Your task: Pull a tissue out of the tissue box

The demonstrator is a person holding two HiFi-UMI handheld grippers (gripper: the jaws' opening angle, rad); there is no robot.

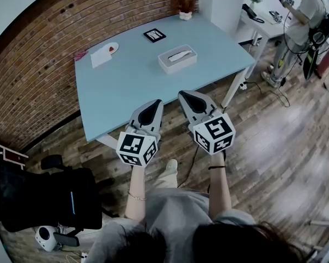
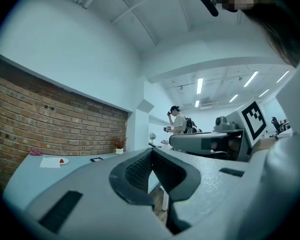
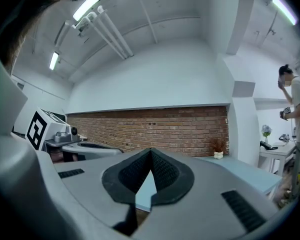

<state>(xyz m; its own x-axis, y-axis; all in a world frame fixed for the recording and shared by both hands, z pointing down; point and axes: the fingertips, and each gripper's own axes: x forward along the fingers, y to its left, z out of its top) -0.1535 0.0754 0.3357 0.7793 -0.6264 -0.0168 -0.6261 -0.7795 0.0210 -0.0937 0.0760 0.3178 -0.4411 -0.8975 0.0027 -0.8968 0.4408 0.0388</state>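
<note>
A white tissue box (image 1: 177,58) with a tissue poking from its slot sits on the pale blue table (image 1: 126,86), towards the far right side. My left gripper (image 1: 153,105) is held level at the table's near edge, its jaws closed tip to tip with nothing between them. Beside it my right gripper (image 1: 187,96) is also shut and empty, pointing towards the table. Both are well short of the box. In the left gripper view the closed tips (image 2: 151,153) face the tabletop; the right gripper view shows closed tips (image 3: 150,152) before the brick wall.
A black card (image 1: 154,35), a white sheet with a small plate (image 1: 105,53) and a potted plant (image 1: 185,7) are on the table's far side. A brick wall (image 1: 55,43) runs behind. A person (image 1: 301,21) stands at a desk far right. A black chair (image 1: 49,196) sits at lower left.
</note>
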